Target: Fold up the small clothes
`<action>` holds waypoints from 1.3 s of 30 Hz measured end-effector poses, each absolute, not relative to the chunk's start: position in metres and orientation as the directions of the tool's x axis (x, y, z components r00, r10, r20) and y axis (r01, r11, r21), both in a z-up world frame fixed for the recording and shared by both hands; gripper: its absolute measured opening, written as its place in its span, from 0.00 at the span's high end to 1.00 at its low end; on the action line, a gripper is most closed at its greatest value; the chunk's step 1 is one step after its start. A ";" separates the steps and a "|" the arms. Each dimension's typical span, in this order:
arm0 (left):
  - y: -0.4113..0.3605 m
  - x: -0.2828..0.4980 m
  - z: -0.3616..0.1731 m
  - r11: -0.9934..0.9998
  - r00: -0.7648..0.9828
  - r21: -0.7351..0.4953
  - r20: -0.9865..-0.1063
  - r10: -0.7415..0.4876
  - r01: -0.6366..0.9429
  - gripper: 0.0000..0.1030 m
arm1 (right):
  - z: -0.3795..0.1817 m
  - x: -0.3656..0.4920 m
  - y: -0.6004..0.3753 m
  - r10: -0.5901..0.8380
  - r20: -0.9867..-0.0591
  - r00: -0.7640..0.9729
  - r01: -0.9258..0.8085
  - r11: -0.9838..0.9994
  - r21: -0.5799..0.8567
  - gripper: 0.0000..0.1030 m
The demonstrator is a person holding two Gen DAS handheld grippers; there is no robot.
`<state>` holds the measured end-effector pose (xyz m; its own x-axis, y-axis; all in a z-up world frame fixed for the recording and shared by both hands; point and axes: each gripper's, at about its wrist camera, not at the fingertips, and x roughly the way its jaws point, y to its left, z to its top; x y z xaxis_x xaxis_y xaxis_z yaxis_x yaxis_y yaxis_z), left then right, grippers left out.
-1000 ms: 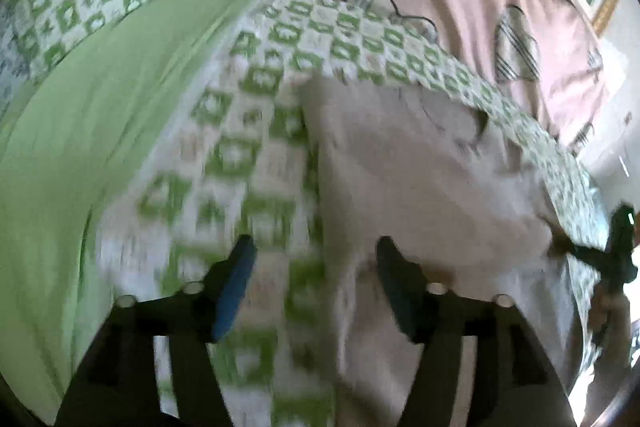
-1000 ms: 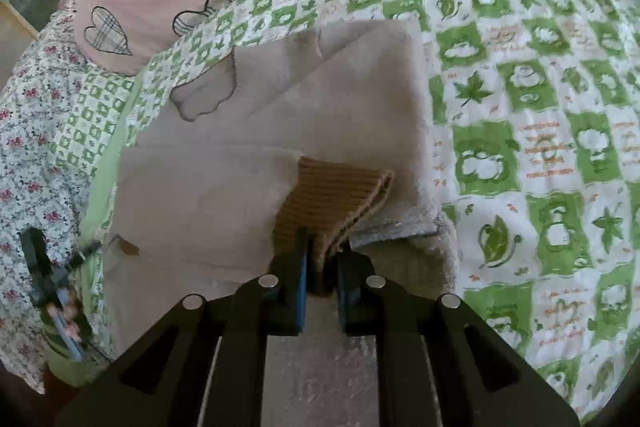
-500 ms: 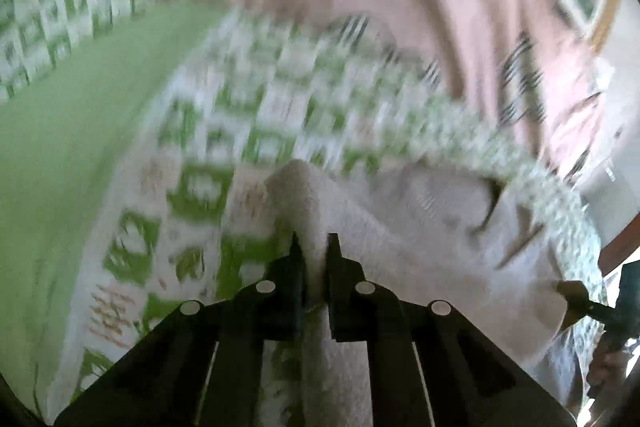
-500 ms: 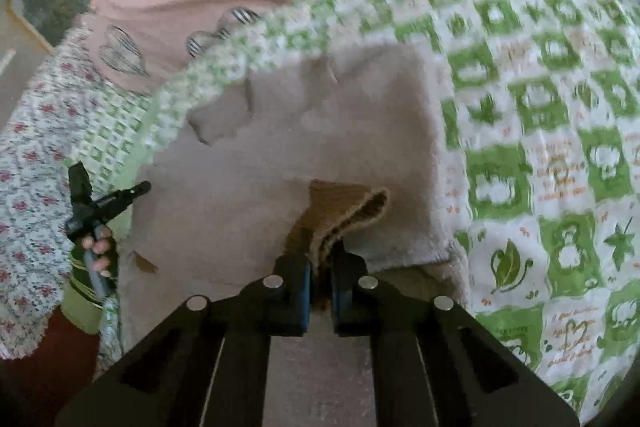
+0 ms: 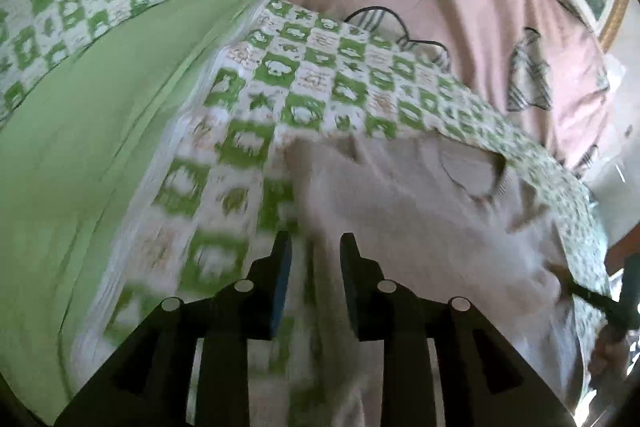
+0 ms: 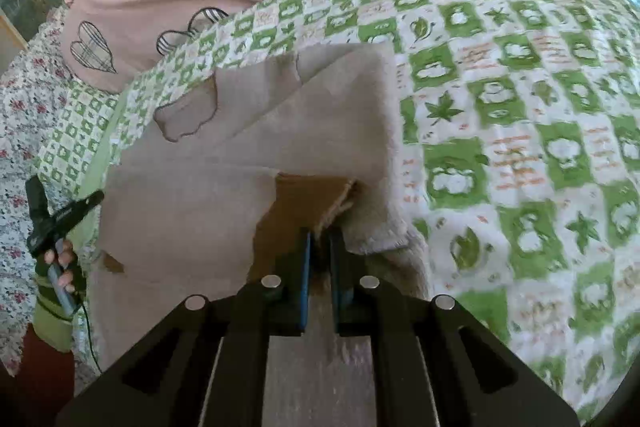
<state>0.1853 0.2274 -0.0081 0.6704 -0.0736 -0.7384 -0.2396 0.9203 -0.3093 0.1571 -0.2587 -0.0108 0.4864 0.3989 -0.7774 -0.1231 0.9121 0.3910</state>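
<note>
Beige fleece garment (image 6: 248, 163) lies partly folded on the bed's green checked quilt (image 6: 520, 99). Right claw (image 6: 319, 259) is clamped on its brown ribbed cuff (image 6: 308, 195). Left claw (image 5: 314, 267) has just been opening; its jaws stand apart over the garment's near edge, pressing nothing. Fabric looks soft, light and floppy, likely to sag. The thicker cuff and hems seem the best holds.

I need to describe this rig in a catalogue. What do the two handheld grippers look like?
Both the left gripper and right gripper are black, with angular cut-out frames, round silver studs and blue-padded fingers. The hand holding one wears a light green sleeve.
</note>
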 end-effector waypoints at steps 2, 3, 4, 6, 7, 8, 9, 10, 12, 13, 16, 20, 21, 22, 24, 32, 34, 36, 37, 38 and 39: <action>0.223 0.154 -0.005 0.917 0.675 -0.327 -0.732 -0.093 -0.229 0.64 | -0.006 0.144 -0.264 0.417 -0.763 0.493 -0.129 0.903 0.409 0.74; 0.220 0.137 -0.006 0.913 0.675 -0.339 -0.730 -0.104 -0.226 0.61 | -0.004 0.138 -0.265 0.423 -0.758 0.496 -0.133 0.900 0.415 0.69; 0.217 0.121 -0.008 0.909 0.671 -0.351 -0.732 -0.116 -0.226 0.60 | -0.003 0.132 -0.266 0.430 -0.752 0.499 -0.139 0.897 0.421 0.61; 0.209 0.091 -0.012 0.903 0.662 -0.362 -0.739 -0.127 -0.230 0.59 | 0.000 0.116 -0.266 0.438 -0.746 0.502 -0.150 0.893 0.424 0.59; 0.203 0.072 -0.017 0.898 0.652 -0.372 -0.746 -0.138 -0.236 0.57 | 0.001 0.109 -0.266 0.444 -0.744 0.500 -0.153 0.891 0.428 0.59; 0.199 0.059 -0.020 0.894 0.645 -0.379 -0.750 -0.146 -0.237 0.56 | 0.002 0.102 -0.265 0.453 -0.740 0.497 -0.157 0.886 0.437 0.59; 0.194 0.045 -0.024 0.888 0.638 -0.390 -0.754 -0.156 -0.243 0.55 | 0.003 0.095 -0.266 0.459 -0.738 0.495 -0.160 0.883 0.442 0.59; 0.187 0.030 -0.029 0.883 0.625 -0.399 -0.762 -0.170 -0.247 0.55 | 0.003 0.088 -0.265 0.462 -0.737 0.493 -0.162 0.881 0.445 0.58; 0.174 0.006 -0.036 0.881 0.602 -0.400 -0.778 -0.180 -0.252 0.55 | 0.004 0.077 -0.263 0.467 -0.737 0.488 -0.170 0.879 0.445 0.58; 0.167 -0.008 -0.040 0.878 0.592 -0.406 -0.783 -0.192 -0.254 0.54 | 0.004 0.072 -0.263 0.471 -0.736 0.486 -0.172 0.877 0.448 0.58; 0.147 -0.044 -0.051 0.872 0.559 -0.425 -0.795 -0.233 -0.241 0.53 | 0.003 0.055 -0.264 0.489 -0.729 0.480 -0.182 0.868 0.462 0.57; 0.121 -0.081 -0.062 0.889 0.544 -0.409 -0.803 -0.245 -0.204 0.47 | 0.003 0.035 -0.264 0.511 -0.718 0.473 -0.195 0.855 0.480 0.56; 0.116 -0.084 -0.064 0.889 0.537 -0.417 -0.802 -0.262 -0.190 0.47 | 0.003 0.031 -0.264 0.519 -0.714 0.470 -0.201 0.851 0.486 0.56; 0.108 -0.088 -0.066 0.890 0.534 -0.423 -0.799 -0.277 -0.170 0.48 | 0.003 0.025 -0.264 0.526 -0.710 0.468 -0.207 0.846 0.491 0.56; 0.099 -0.089 -0.066 0.895 0.538 -0.426 -0.789 -0.295 -0.134 0.53 | 0.004 0.014 -0.263 0.539 -0.701 0.467 -0.222 0.839 0.497 0.56; 0.089 -0.105 -0.052 0.917 0.570 -0.391 -0.772 -0.282 -0.076 0.92 | 0.010 -0.025 -0.283 0.558 -0.679 0.478 -0.237 0.826 0.512 0.56; 0.096 -0.117 -0.050 0.911 0.587 -0.406 -0.757 -0.286 -0.079 0.93 | 0.009 -0.042 -0.296 0.547 -0.679 0.490 -0.235 0.833 0.501 0.56; 0.103 -0.120 -0.054 0.899 0.583 -0.430 -0.753 -0.305 -0.085 0.93 | 0.000 -0.058 -0.310 0.538 -0.697 0.474 -0.212 0.838 0.502 0.56; 0.104 -0.121 -0.059 0.888 0.575 -0.451 -0.752 -0.324 -0.090 0.93 | -0.004 -0.062 -0.314 0.535 -0.705 0.465 -0.201 0.840 0.504 0.56; 0.106 -0.120 -0.062 0.880 0.566 -0.465 -0.753 -0.336 -0.095 0.88 | -0.010 -0.068 -0.319 0.529 -0.716 0.455 -0.184 0.843 0.506 0.56; 0.106 -0.118 -0.067 0.866 0.548 -0.491 -0.752 -0.366 -0.095 0.82 | -0.015 -0.072 -0.322 0.527 -0.725 0.444 -0.170 0.844 0.509 0.56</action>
